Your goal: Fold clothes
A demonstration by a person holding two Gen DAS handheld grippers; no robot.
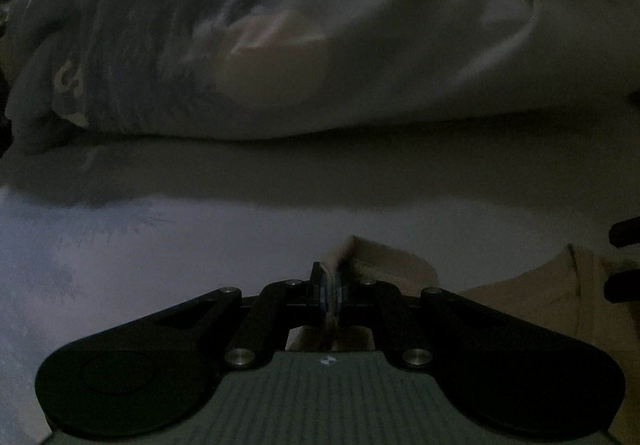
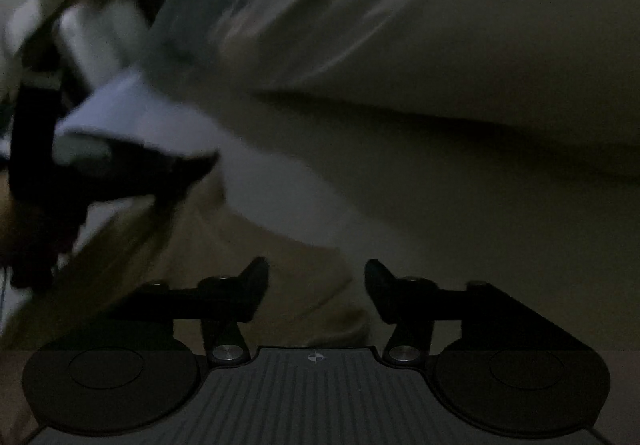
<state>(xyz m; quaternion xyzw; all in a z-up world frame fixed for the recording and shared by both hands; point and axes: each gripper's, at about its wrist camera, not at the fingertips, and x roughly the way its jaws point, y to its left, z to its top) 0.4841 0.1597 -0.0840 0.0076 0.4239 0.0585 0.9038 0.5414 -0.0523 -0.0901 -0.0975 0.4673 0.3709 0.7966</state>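
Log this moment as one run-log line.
left gripper: shut on tan garment | right gripper: open, holding nothing | bedding pile: behind

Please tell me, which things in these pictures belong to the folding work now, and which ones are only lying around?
In the job:
- tan garment, pinched at its edge
- left gripper, shut on it
- right gripper, fingers apart, the garment's corner below them

Only lying about:
- heap of pale blue-grey bedding behind
- light bed surface under everything
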